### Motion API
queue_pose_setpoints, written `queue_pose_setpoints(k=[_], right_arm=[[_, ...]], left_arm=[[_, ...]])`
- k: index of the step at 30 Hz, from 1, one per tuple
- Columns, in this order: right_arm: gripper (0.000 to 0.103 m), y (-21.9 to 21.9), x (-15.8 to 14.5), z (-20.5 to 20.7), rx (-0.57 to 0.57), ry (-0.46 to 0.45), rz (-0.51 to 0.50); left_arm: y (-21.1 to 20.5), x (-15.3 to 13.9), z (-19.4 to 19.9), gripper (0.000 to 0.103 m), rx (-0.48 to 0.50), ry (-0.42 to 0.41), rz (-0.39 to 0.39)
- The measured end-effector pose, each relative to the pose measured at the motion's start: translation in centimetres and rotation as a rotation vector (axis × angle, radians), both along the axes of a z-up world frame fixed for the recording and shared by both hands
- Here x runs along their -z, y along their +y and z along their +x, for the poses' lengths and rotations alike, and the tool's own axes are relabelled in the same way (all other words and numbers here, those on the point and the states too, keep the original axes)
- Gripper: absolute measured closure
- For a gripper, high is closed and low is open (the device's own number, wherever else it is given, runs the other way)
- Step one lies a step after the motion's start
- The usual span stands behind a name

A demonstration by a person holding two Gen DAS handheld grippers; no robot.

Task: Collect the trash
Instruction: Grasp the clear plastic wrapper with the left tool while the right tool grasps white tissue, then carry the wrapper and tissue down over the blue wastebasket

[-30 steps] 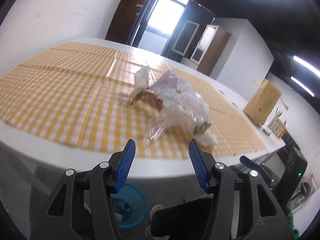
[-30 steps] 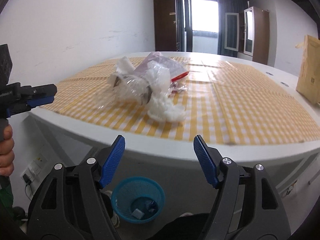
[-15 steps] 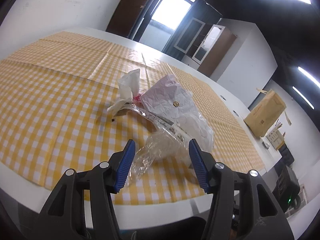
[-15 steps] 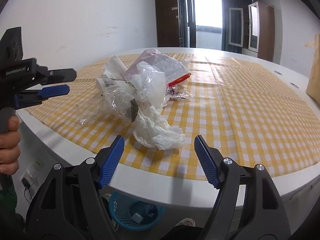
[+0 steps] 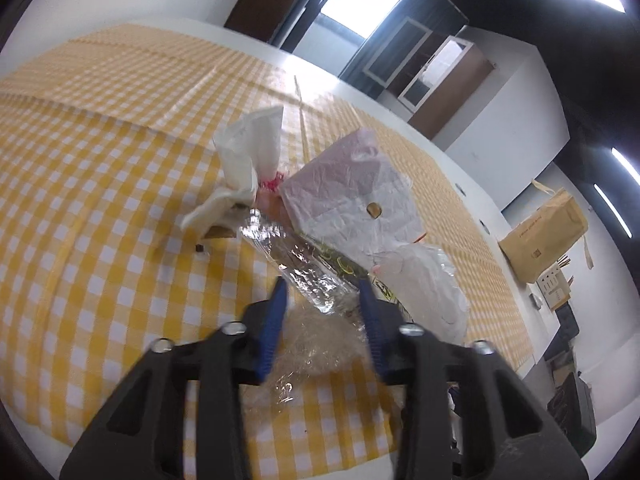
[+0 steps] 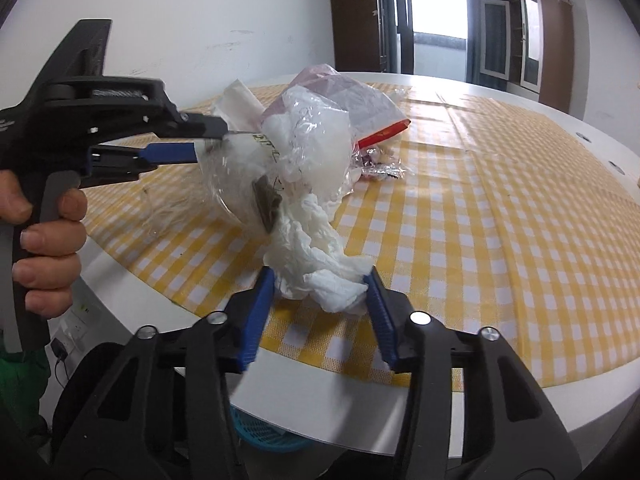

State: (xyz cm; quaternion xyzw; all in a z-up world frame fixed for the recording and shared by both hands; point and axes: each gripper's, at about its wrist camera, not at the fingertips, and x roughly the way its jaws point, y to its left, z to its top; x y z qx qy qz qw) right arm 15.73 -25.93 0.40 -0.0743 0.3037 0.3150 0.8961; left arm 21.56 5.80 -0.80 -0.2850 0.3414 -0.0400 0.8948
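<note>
A heap of trash lies on the yellow checked tablecloth (image 5: 100, 184): a clear plastic wrapper (image 5: 316, 284), a pinkish plastic bag (image 5: 352, 192), a white tissue (image 5: 244, 160). My left gripper (image 5: 322, 300) is open, its jaws on either side of the clear wrapper's near end. In the right wrist view my right gripper (image 6: 320, 284) is open with a crumpled white tissue (image 6: 320, 264) between its jaws at the table's front edge. The left gripper also shows in that view (image 6: 200, 142), reaching into the clear plastic (image 6: 304, 152).
A blue mesh bin (image 6: 260, 436) stands on the floor below the table edge. A brown paper bag (image 5: 544, 236) stands at the table's far right. A red wrapper (image 6: 384, 134) lies behind the heap. A white wall runs along the left.
Both grippers have moved forward onto the heap. The left jaws now straddle the clear wrapper and the right jaws straddle the white tissue; both openings have narrowed.
</note>
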Motion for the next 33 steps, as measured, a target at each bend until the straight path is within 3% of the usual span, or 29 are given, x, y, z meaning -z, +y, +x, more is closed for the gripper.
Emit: queue_pose_setpoints(k=[2,5,19,33], right_arm=[[0.083,0.0,0.0,-0.2,-0.004,0.0,0.0],[0.089,0.0,-0.1,-0.6,-0.006,-0.009,0.004],[0.091,-1.5,-2.4,-3.6,0.01,-0.068,0.039],[0.092,-3.9,-3.6,-6.8,0.011,-0.047,0.133]], left_arm=[[0.1,0.2,-0.1,0.091,0.016,-0.01,-0.042],[-0.3,-0.3,-1.1,0.102,0.023,-0.041,-0.035],[0.6,-4.7,-9.3,0.102,-0.024,-0.189,0.062],[-0.6,-5.4,-16.3,0.102,-0.001,-0.233,0.101]])
